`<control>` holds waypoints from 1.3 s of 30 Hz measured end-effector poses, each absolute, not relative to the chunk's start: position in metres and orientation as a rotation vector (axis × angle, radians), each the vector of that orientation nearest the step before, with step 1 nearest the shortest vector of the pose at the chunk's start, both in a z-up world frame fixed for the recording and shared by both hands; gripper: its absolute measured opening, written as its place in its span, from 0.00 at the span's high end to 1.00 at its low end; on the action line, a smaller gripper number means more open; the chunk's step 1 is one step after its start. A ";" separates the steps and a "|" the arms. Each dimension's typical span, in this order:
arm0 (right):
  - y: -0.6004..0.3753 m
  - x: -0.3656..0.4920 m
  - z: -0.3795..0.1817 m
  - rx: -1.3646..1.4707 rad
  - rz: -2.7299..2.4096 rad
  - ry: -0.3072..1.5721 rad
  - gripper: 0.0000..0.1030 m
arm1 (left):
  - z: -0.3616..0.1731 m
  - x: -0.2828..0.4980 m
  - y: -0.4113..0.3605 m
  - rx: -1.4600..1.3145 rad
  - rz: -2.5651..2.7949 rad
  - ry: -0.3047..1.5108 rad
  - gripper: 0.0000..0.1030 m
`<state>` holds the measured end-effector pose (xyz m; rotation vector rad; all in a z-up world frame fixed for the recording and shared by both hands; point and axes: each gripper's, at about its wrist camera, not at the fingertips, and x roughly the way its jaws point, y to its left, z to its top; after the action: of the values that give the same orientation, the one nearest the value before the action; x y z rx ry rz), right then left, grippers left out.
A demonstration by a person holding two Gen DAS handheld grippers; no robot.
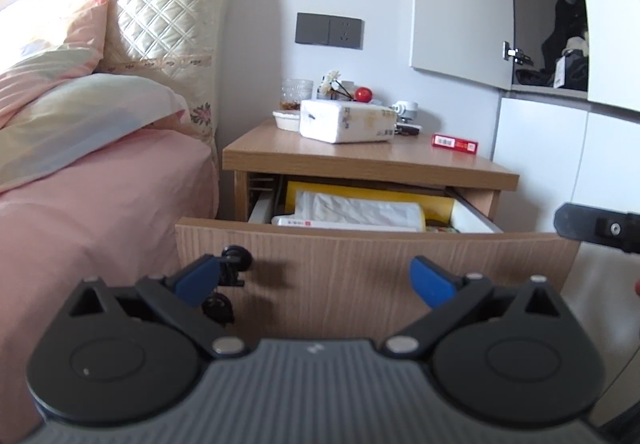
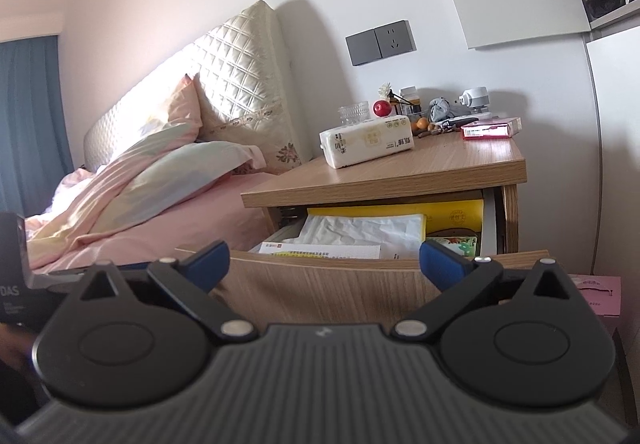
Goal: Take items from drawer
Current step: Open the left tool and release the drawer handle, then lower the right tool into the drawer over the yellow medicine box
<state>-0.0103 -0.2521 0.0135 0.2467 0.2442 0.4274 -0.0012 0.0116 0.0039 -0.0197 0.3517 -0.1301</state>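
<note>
In the middle of the frame, wooden drawer stood pulled out, white papers over yellow folder, left gripper and right gripper fingers wide apart, writing too small to read.

left claw spread, right claw spread

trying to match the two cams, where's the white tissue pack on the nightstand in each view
Left wrist: the white tissue pack sits just above centre, on the nightstand top.
Right wrist: the pack lies right of centre, nearer the top's left edge.
Shared landmark: the grey wall socket plate, above the pack in both.
</note>
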 end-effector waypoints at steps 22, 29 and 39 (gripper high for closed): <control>-0.235 0.143 0.087 -0.140 0.765 0.420 0.29 | 0.041 0.050 0.028 -0.061 -0.169 0.318 0.00; -0.202 0.170 0.075 -0.417 0.885 0.526 0.33 | 0.030 0.083 0.045 -0.116 -0.198 0.311 0.00; -0.155 0.202 0.056 -0.820 1.037 0.664 0.46 | 0.026 0.094 0.077 -0.166 -0.171 0.304 0.00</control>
<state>0.2019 -0.1547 0.0557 -0.8199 0.6643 1.0366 0.0939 0.0771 0.0261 -0.1656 0.3040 -0.1713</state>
